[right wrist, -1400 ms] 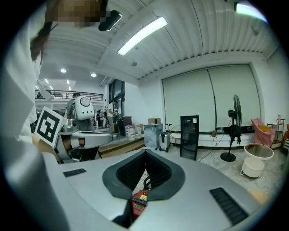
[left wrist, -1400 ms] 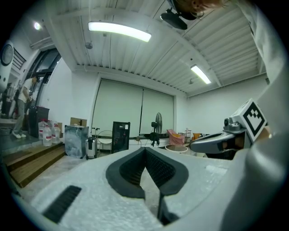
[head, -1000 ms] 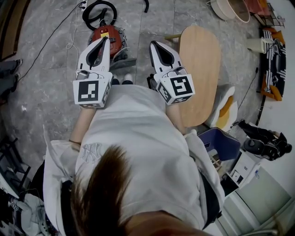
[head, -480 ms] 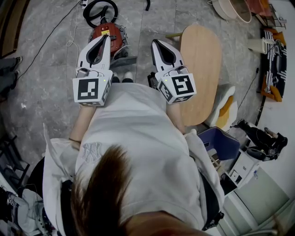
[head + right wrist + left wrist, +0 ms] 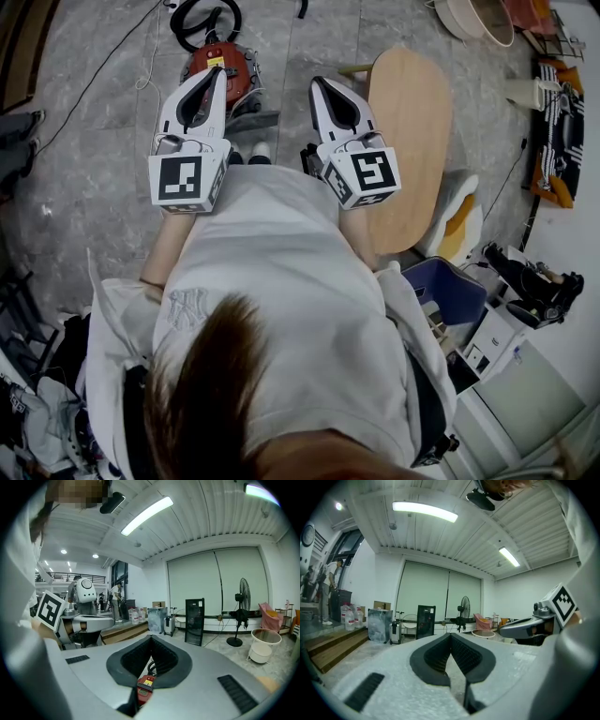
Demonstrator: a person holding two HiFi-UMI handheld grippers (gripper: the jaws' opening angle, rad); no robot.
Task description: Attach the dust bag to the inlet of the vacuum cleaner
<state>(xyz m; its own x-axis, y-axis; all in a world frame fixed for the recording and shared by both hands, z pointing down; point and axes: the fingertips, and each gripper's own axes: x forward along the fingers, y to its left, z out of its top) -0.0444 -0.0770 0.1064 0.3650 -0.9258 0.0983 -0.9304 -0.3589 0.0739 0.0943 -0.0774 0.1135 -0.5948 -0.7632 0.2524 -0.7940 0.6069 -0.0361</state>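
A red vacuum cleaner [image 5: 220, 67] stands on the grey floor ahead of the person, its black hose [image 5: 202, 19] coiled behind it. A grey flap [image 5: 253, 122] lies at its near side. My left gripper [image 5: 218, 75] is held level with its tips over the vacuum's near edge in the head view, jaws shut and empty. My right gripper [image 5: 317, 84] is beside it to the right, also shut and empty. In the right gripper view the red vacuum [image 5: 145, 686] shows below the closed jaws [image 5: 151, 637]. The left gripper view looks across the room past its closed jaws [image 5: 451, 634]. No dust bag shows.
An oval wooden table [image 5: 408, 141] stands right of the right gripper. A thin cable [image 5: 103, 70] runs over the floor at the left. A blue box [image 5: 450, 291] and clutter lie at the lower right. A fan [image 5: 242, 606] and a white bucket [image 5: 262, 651] stand far off.
Both grippers hold still and stay shut. Only the head view has shifted slightly, so the vacuum sits a little higher in the picture.
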